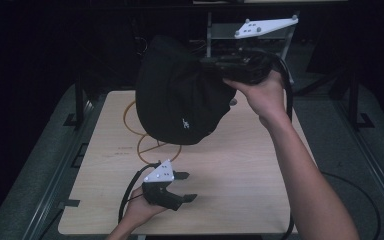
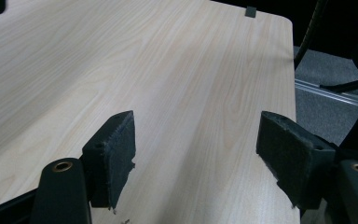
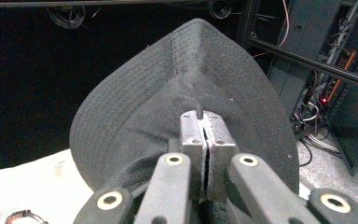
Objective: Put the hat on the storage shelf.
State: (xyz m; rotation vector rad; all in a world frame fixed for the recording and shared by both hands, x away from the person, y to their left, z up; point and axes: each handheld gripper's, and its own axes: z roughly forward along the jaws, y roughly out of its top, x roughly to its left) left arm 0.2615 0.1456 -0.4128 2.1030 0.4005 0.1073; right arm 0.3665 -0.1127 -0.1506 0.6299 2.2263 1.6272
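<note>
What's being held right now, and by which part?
The right claw is shut on a black hat, pinching a fold of its fabric near the brim and holding it above the table. The left claw is open and holds nothing.

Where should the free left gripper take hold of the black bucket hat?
On the brim edge of the black bucket hat opposite the right gripper, which is shut on it. The hat hangs above the table, its brim thin and flat, so the open left gripper could probably come from below left.
</note>
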